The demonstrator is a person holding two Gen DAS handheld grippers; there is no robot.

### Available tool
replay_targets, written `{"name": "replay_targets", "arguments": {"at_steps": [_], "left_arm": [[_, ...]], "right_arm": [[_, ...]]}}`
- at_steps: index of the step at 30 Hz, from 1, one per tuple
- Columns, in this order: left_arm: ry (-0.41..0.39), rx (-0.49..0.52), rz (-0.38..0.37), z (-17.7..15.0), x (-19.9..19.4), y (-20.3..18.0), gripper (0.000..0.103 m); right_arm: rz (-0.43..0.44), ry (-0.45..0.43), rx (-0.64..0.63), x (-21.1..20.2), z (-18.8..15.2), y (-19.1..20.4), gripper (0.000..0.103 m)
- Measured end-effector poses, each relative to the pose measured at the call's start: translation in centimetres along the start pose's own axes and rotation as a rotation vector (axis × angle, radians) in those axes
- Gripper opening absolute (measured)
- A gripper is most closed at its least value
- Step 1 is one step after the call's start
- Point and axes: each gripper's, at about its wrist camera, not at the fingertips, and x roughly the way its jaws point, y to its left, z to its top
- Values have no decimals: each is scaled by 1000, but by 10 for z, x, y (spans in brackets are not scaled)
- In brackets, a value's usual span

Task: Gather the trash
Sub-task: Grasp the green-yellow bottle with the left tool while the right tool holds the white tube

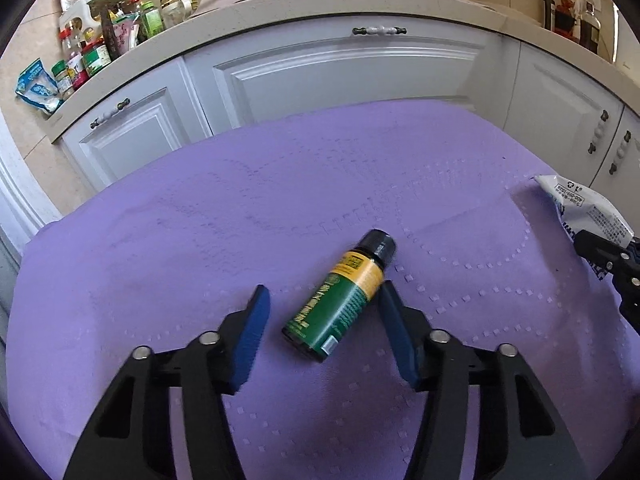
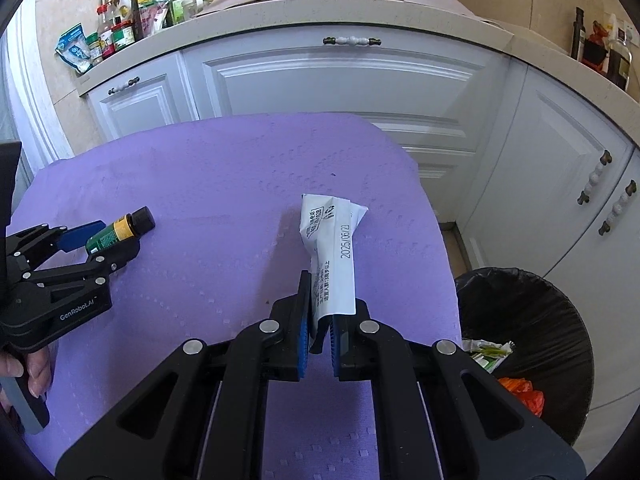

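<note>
A small green and yellow bottle [image 1: 340, 300] with a black cap lies on its side on the purple cloth [image 1: 180, 240]. My left gripper [image 1: 324, 290] straddles it, open: the right pad is at the bottle's yellow band and the left pad stands clear of it. From the right wrist view, the bottle [image 2: 120, 230] sits between the left gripper's [image 2: 116, 240] fingers at the table's left. My right gripper [image 2: 324, 312] is shut on a white printed wrapper [image 2: 332, 248], which sticks up and forward from its pads. In the left wrist view, the wrapper [image 1: 580, 204] and right gripper [image 1: 600, 248] show at the right edge.
A bin lined with a black bag [image 2: 480, 284] stands on the floor right of the table, with scraps inside. White cabinets [image 1: 340, 76] run behind the table. Bottles and jars [image 1: 92, 40] crowd the counter's left end. A hand [image 2: 28, 368] holds the left gripper's handle.
</note>
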Motion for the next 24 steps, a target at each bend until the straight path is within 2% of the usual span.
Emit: {"name": "replay_targets", "arguments": {"at_steps": [6, 7, 24], "left_arm": [[-11, 61, -3, -2, -3, -12, 26], [-12, 71, -4, -2, -3, -13, 25], [-23, 65, 28, -3, -7, -12, 25]], "right_arm": [[-2, 5, -2, 0, -1, -1, 8], [-3, 7, -1, 0, -1, -1, 8], [-23, 0, 6, -4, -6, -3, 8]]}}
